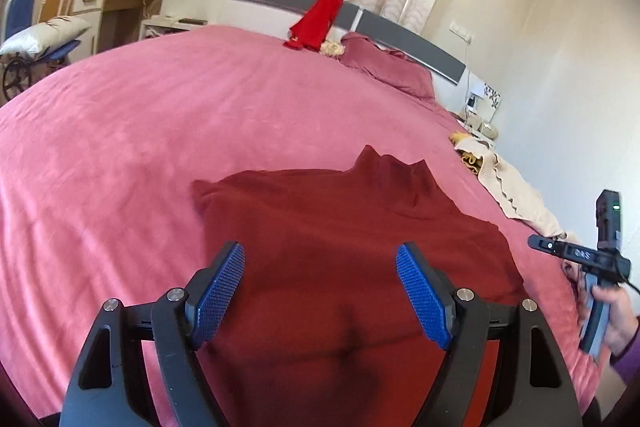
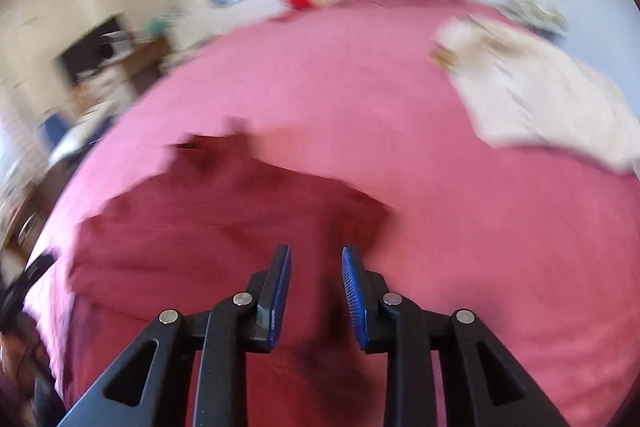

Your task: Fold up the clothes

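A dark red garment (image 1: 340, 239) lies spread on the pink bed cover (image 1: 140, 131), collar end pointing toward the headboard. My left gripper (image 1: 320, 259) hovers over its near part, jaws wide open, nothing between the blue pads (image 1: 220, 295). In the blurred right wrist view the same dark red garment (image 2: 224, 227) fills the lower left, and my right gripper (image 2: 316, 259) is above its right edge, partly open with a gap between the pads and nothing in it. The right gripper's body (image 1: 600, 259), held by a hand, shows at the left wrist view's right edge.
A cream garment (image 1: 516, 191) lies along the bed's right side, seen also as a cream garment (image 2: 540, 95) in the right view. A bright red cloth (image 1: 316, 23) hangs on the grey headboard (image 1: 408, 43). A pillow (image 1: 388, 67) lies beneath it. A desk and chair stand left.
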Demonstrator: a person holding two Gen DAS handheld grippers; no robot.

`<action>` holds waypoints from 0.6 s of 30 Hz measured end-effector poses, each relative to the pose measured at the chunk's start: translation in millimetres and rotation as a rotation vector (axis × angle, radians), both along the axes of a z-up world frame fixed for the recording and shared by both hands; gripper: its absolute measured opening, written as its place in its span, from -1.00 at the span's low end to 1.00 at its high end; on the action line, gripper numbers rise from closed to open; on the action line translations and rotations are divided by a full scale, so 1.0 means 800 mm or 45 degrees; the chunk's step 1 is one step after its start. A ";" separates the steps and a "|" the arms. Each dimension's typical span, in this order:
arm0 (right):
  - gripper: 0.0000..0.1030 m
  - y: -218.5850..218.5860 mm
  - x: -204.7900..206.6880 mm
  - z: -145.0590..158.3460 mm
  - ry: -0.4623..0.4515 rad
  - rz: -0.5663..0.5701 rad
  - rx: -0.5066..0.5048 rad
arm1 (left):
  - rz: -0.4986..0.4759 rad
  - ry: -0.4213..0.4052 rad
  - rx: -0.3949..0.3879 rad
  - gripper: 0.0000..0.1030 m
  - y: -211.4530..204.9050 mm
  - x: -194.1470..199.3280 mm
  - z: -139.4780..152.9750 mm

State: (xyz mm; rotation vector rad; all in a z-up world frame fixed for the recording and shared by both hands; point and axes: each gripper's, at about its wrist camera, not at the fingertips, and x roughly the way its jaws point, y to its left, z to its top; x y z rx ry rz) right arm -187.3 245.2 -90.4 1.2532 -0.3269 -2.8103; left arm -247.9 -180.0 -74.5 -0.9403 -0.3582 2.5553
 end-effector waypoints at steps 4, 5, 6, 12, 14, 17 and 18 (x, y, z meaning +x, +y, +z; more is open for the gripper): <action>-0.47 -0.053 -0.035 -0.027 -0.029 0.205 0.056 | -0.027 -0.119 -0.124 0.55 0.038 -0.048 -0.037; -0.50 -0.066 -0.044 -0.034 -0.037 0.256 0.070 | -0.043 -0.113 -0.170 0.55 0.041 -0.053 -0.043; -0.50 -0.079 -0.053 -0.041 -0.044 0.307 0.084 | -0.067 -0.087 -0.214 0.55 0.042 -0.055 -0.046; -0.66 -0.087 -0.079 -0.062 -0.018 0.407 0.152 | -0.194 -0.076 -0.278 0.55 0.016 -0.064 -0.052; -0.83 -0.045 -0.077 -0.060 -0.034 0.304 0.072 | -0.233 -0.069 -0.326 0.55 0.012 -0.067 -0.050; -0.83 -0.001 -0.067 -0.048 -0.059 0.136 0.048 | -0.254 -0.052 -0.340 0.55 0.004 -0.065 -0.034; -0.70 0.007 -0.059 -0.038 -0.037 0.109 0.006 | -0.228 -0.040 -0.324 0.55 -0.002 -0.063 -0.028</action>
